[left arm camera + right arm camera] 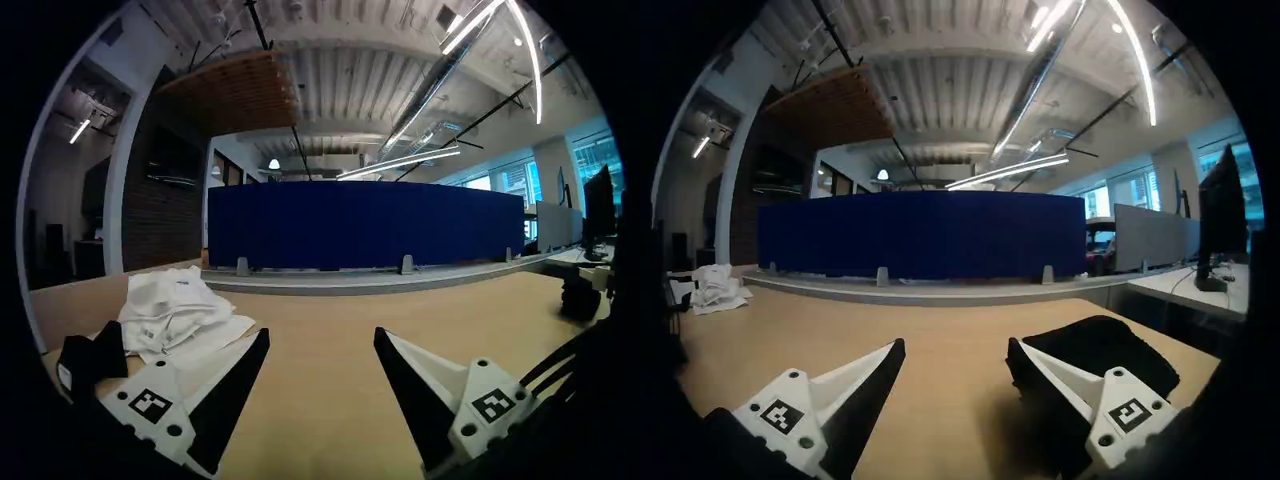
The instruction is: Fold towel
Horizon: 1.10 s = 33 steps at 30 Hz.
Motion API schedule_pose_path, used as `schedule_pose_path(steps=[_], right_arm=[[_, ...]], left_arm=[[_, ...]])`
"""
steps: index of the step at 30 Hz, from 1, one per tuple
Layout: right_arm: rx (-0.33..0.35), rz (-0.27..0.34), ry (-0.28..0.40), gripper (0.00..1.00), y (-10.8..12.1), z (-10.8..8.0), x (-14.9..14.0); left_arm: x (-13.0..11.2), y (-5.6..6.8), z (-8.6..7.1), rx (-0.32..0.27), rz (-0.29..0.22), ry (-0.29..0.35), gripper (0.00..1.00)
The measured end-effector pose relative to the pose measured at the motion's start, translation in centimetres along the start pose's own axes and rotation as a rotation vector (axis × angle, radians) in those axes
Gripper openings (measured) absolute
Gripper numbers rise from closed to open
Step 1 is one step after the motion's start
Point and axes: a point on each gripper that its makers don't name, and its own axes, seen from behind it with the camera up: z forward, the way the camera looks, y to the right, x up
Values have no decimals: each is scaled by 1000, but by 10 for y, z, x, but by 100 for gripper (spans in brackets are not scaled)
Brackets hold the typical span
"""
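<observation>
- A crumpled white towel [172,308] lies on the wooden table [336,400], just beyond the left finger of the left gripper [321,331].
- That gripper is spread wide, holding nothing.
- The right gripper [956,342] is likewise spread and empty; a black cloth [1112,340] lies by its right finger.

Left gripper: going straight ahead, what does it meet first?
Probably nothing near: the open left gripper faces light wooden tabletop, then the dark blue fabric partition. The crumpled white towel pile lies left of that line.
</observation>
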Motion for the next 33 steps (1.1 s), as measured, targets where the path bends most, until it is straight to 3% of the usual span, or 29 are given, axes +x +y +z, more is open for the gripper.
schedule_pose_path(steps=[33], right_arm=[[0,-1,0,100,1,0,-1]], left_arm=[[4,0,-3,0,0,-2,97]])
